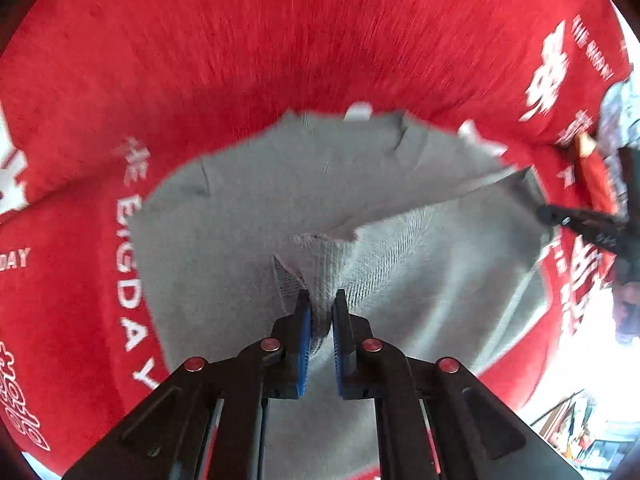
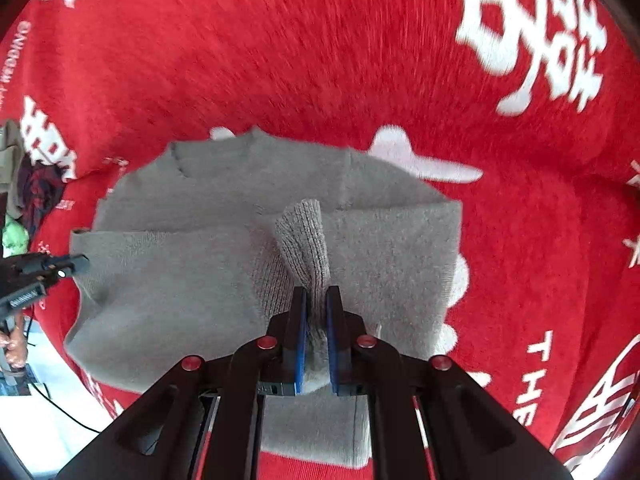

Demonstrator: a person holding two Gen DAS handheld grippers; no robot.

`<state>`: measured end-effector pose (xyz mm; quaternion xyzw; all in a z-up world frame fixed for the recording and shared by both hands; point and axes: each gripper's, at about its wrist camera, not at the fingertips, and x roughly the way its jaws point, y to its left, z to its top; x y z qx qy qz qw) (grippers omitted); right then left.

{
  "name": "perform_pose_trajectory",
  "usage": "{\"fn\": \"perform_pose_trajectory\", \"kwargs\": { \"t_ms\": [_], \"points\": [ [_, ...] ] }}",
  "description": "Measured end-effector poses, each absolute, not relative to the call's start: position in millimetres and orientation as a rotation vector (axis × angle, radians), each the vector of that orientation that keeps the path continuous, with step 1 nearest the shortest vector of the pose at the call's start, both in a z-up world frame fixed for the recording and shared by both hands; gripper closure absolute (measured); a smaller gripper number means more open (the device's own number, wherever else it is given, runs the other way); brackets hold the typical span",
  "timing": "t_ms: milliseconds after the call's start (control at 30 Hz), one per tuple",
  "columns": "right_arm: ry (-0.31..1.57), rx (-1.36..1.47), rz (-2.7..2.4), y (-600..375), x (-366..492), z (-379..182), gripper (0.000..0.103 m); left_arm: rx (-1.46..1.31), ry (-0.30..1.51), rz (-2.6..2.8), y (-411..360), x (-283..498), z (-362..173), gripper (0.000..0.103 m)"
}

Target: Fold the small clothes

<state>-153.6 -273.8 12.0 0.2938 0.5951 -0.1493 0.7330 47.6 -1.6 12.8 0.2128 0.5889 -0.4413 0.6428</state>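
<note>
A small grey knit garment [image 1: 248, 192] lies partly folded on a red cloth. My left gripper [image 1: 320, 298] is shut on a bunched ribbed edge of it, lifted off the cloth. In the right wrist view the same grey garment [image 2: 180, 292] spreads below, and my right gripper [image 2: 316, 294] is shut on a ribbed fold that stands up between its blue pads [image 2: 301, 344]. Each gripper shows in the other's view, at opposite ends of the garment: the right gripper [image 1: 540, 212] at the right corner, the left gripper [image 2: 82, 263] at the left corner.
The red cloth [image 1: 280, 40] with white lettering [image 2: 532, 40] covers the whole surface. A heap of dark and green clothes [image 2: 32, 196] lies at the cloth's left edge. A person's hand [image 2: 12, 346] shows lower left. Bright floor with clutter [image 1: 576, 420] lies beyond the cloth's edge.
</note>
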Motion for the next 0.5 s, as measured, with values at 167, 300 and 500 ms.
{"fn": "perform_pose_trajectory", "kwargs": {
  "t_ms": [167, 300, 500],
  "points": [
    [1.216, 0.623, -0.358, -279.9, -156.4, 54.9, 0.093, 0.412, 1.229, -1.013, 3.6, 63.8, 67.0, 0.097],
    [1.209, 0.603, -0.369, -301.1, -127.6, 47.9, 0.093, 0.414, 1.171, -0.965, -16.1, 90.0, 66.4, 0.097],
    [1.286, 0.62, -0.386, -321.5, -85.9, -15.0, 0.093, 0.49, 1.183, -0.861, -55.4, 112.2, 8.1, 0.097]
  ]
}}
